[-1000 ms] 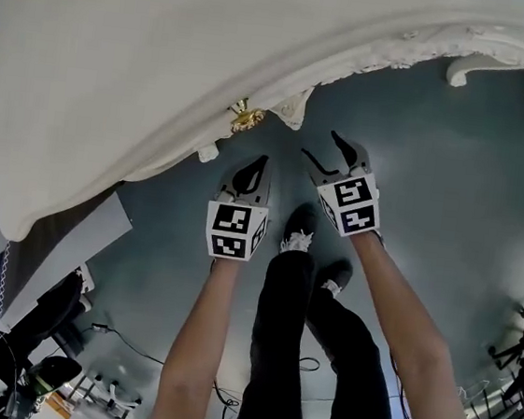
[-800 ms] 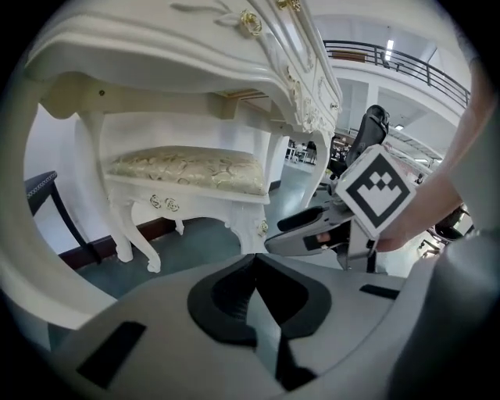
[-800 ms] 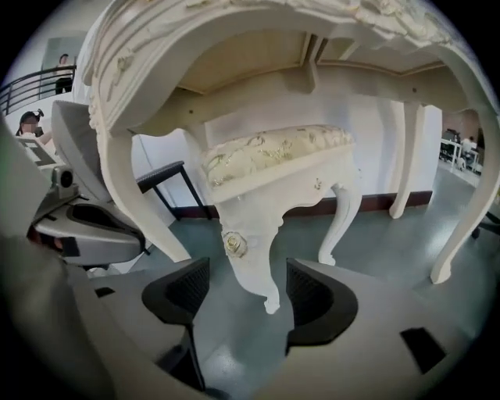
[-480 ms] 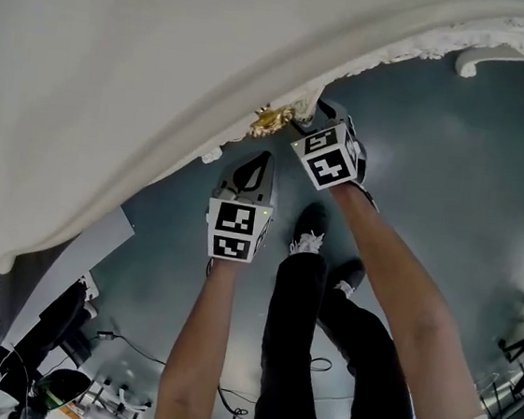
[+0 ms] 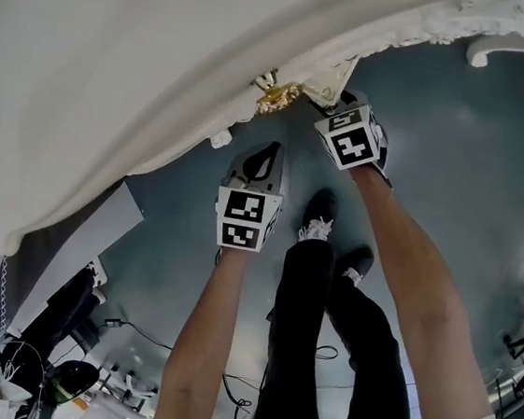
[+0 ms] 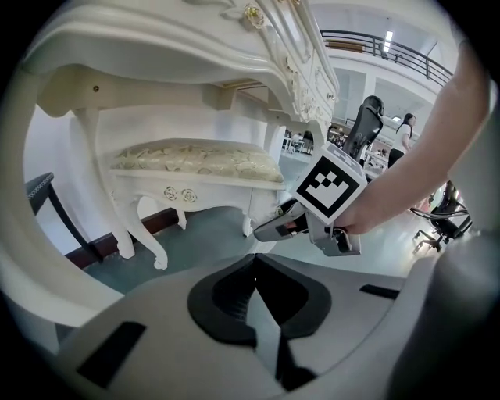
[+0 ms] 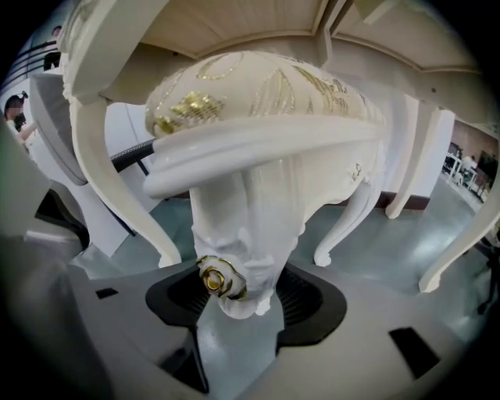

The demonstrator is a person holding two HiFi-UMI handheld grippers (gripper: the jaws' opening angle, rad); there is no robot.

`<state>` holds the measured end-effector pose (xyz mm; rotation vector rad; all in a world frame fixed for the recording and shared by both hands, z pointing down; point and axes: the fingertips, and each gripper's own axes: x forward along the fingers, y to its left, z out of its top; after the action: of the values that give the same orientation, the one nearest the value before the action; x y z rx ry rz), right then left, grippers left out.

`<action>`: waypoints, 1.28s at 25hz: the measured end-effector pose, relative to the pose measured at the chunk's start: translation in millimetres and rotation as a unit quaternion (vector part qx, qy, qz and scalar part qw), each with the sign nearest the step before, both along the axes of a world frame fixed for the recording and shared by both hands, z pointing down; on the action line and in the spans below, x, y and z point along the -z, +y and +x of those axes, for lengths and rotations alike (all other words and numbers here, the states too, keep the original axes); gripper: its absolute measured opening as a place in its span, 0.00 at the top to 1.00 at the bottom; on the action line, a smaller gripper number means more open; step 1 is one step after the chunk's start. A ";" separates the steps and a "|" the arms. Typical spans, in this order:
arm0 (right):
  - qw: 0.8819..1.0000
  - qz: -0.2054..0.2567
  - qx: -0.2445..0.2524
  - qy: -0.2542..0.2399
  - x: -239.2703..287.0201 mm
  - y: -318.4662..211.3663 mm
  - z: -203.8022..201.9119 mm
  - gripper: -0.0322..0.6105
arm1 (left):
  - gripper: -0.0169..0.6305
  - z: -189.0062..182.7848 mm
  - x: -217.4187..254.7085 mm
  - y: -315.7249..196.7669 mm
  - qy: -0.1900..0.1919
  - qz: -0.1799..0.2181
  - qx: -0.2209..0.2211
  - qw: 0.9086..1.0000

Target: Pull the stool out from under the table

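The white carved stool [image 7: 266, 148], with a cream cushion embroidered in gold, stands under the white table [image 5: 119, 65]. In the left gripper view the stool [image 6: 195, 168] sits between the table's legs. My right gripper [image 7: 238, 303] is low at the stool's front rail. The rail's carved pendant with a gold rose [image 7: 215, 277] stands between its jaws. The jaws are closing, with a gap still showing at each pad. In the head view the right gripper [image 5: 345, 101] reaches under the table edge. My left gripper [image 5: 268, 155] is shut and empty, hanging apart in the air to the left.
The person's dark trouser legs and shoes [image 5: 321, 228] stand just behind both grippers. Curved table legs [image 7: 117, 195] flank the stool. A white board [image 5: 80, 240] lies at the left. Office chairs and cables [image 5: 48, 358] crowd the bottom left corner.
The right gripper has moved forward from open floor to the table edge and gone in under it. The left gripper has barely moved and stays shut.
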<state>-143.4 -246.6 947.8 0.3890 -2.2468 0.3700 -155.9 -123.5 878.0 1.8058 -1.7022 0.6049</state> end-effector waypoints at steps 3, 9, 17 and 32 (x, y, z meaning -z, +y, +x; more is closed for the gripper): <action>1.000 0.000 0.003 -0.002 -3.0 1.1 15.4 0.52 | 0.95 12.2 -2.9 -5.1 0.004 -0.003 -0.007 1.000; 1.000 -0.003 0.003 -0.006 -6.6 15.7 53.6 0.52 | 0.95 21.9 -8.9 -10.2 0.011 -0.005 0.004 1.000; 0.999 -0.002 0.036 0.000 -15.3 17.9 111.7 0.52 | 0.95 24.9 -15.5 -18.1 -0.011 -0.007 0.012 1.000; 0.993 -0.006 0.113 0.038 -7.5 21.2 247.8 0.52 | 0.76 -34.5 -28.9 15.1 -0.032 -0.043 0.067 0.996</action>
<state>104.4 -225.4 955.3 0.1384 -2.1843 0.2448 -190.4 -108.3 906.9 1.6140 -1.7957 0.6726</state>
